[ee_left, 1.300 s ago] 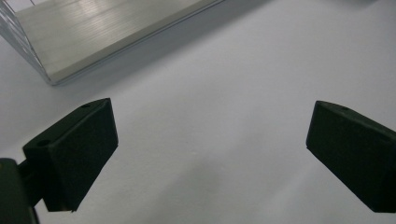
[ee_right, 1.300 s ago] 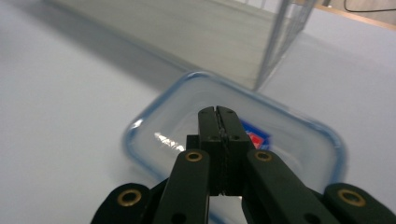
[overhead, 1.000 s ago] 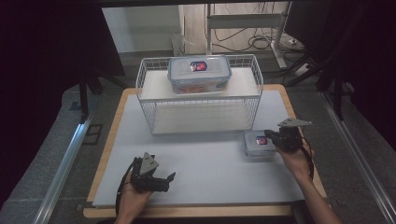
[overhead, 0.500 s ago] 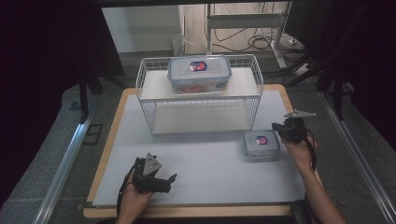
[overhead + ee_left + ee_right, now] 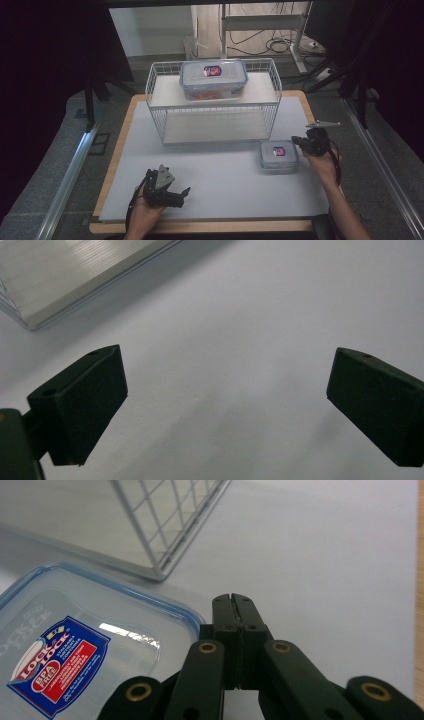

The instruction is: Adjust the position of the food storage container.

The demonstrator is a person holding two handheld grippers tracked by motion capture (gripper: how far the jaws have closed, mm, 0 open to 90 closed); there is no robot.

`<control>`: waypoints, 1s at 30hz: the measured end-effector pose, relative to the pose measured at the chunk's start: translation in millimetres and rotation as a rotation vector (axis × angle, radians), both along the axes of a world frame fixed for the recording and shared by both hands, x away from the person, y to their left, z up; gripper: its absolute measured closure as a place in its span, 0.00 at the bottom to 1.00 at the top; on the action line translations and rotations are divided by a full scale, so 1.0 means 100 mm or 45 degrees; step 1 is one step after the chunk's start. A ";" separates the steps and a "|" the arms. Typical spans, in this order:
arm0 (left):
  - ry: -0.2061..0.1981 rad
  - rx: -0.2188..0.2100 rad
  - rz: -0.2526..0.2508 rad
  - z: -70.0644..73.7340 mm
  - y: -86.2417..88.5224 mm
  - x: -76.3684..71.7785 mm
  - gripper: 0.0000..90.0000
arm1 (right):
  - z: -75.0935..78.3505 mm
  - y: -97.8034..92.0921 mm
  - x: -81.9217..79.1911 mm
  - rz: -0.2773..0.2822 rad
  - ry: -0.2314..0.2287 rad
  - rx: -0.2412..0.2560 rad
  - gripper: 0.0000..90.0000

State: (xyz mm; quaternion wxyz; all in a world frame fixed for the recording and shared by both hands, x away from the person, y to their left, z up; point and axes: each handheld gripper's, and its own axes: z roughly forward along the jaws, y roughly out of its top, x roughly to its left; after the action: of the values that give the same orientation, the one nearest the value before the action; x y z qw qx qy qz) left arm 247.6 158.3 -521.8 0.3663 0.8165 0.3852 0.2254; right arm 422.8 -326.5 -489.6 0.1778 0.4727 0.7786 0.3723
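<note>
A small clear container with a blue-rimmed lid and a red-and-blue label sits on the white mat at the right. My right gripper hovers just beside its right edge, jaws pressed together on nothing. A larger container of the same kind rests on top of the white wire rack. My left gripper lies low over the mat near the front left, jaws wide apart with bare mat between them.
The wire rack's lower shelf is bare. The rack's corner wires stand just beyond the small container. The mat lies on a wooden board; metal rails run along both sides, and cables lie at the back.
My right gripper has drawn back to the right, off the small container's edge, and sits slightly higher. The container and my left gripper have stayed put.
</note>
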 end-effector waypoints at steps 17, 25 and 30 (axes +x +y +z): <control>0.003 0.031 -0.025 0.00 -0.03 -0.01 0.03 | -0.01 0.49 -0.25 0.175 0.060 0.002 1.00; 0.008 0.046 -0.034 0.00 -0.04 -0.01 0.04 | -0.01 0.55 -0.33 0.214 0.076 0.004 1.00; 0.006 0.051 -0.035 0.00 -0.04 -0.01 0.04 | 0.01 0.42 -0.43 0.166 0.080 -0.037 1.00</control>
State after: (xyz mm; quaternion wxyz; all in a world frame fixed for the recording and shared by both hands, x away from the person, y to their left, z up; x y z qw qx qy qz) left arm 246.4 154.7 -521.5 0.3522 0.8294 0.3702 0.2260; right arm 380.2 -284.5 -489.0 0.1356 0.4298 0.8183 0.3569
